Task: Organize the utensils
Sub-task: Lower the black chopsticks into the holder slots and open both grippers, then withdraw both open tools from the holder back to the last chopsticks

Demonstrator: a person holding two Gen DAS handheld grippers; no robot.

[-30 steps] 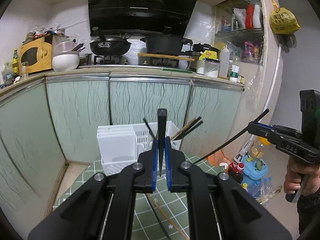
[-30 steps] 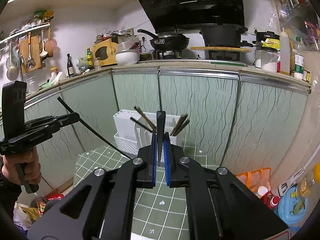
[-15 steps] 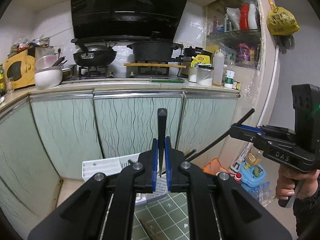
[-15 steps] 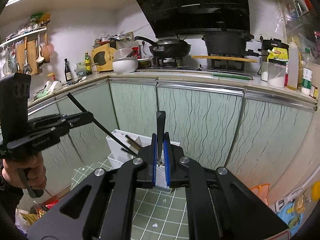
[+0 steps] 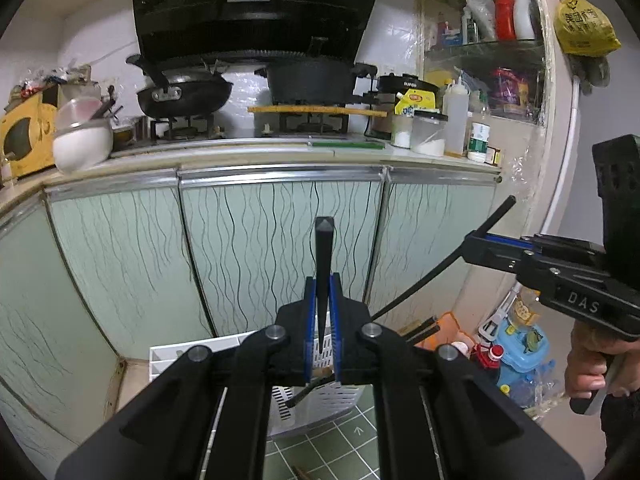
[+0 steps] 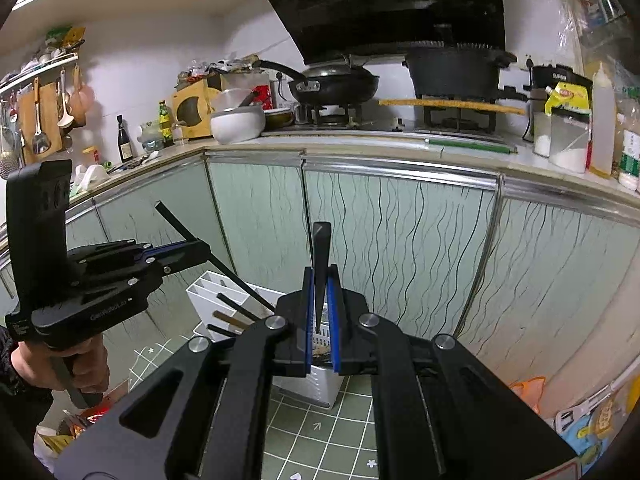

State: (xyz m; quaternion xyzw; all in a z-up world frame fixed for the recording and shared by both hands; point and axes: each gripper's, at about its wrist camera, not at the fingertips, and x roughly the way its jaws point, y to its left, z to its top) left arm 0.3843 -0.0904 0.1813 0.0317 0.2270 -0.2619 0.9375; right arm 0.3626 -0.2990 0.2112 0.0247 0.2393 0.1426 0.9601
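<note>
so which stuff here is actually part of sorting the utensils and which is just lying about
Part of the job:
- black chopstick in the left tool
- black chopstick in the right tool
- white slotted plastic utensil holder with chopsticks already in it

Just lying about:
- black frying pan
- white ceramic bowl
- yellow plastic bag

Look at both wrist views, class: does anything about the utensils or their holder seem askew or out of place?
Yes. Several dark chopsticks lean at different slants in the white holder instead of standing upright. Each gripper, left and right, is shut on one black chopstick, not yet stowed.
</note>
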